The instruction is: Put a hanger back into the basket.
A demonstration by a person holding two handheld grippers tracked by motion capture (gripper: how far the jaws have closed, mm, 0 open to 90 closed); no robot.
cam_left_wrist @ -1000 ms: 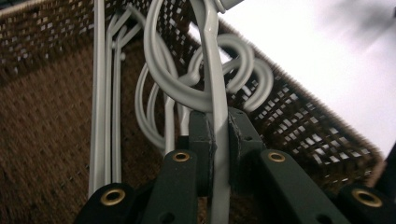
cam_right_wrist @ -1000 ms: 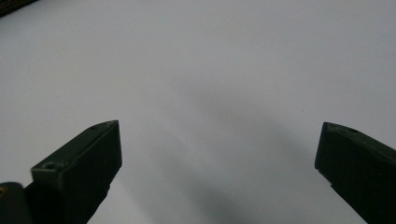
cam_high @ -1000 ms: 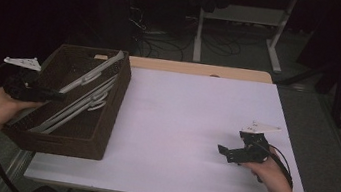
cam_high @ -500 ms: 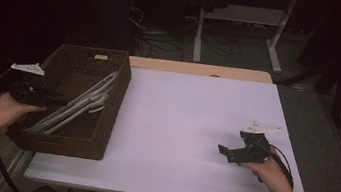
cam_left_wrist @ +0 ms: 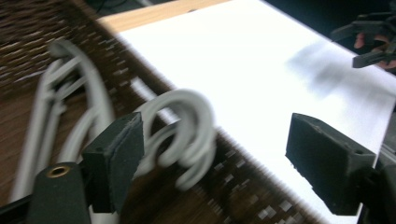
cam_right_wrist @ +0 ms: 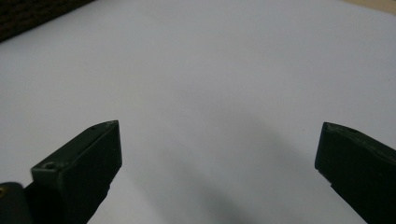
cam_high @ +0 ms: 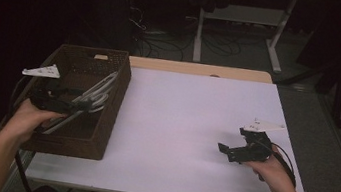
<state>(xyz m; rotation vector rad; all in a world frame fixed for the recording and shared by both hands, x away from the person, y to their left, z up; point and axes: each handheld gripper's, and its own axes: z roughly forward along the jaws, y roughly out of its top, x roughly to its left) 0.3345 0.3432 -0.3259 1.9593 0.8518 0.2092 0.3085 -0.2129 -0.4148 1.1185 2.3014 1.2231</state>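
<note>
White hangers [cam_high: 91,96] lie slanted inside the brown wicker basket [cam_high: 102,137], their hooks [cam_left_wrist: 184,135] resting on its right wall, the wall next to the white table [cam_high: 179,127]. The left gripper [cam_high: 64,104], over the basket's near half, has just been opening; its jaws stand wide and released, the hooks between them but unpressed. The right gripper [cam_high: 226,152] rests on the table well right of the basket, jaws spread on nothing. Likely hazards: the left pad [cam_left_wrist: 116,158], lying against a hook, could snag it on withdrawal and drag the bundle over the wall; hooks perched on the rim may slide out onto the table.
</note>
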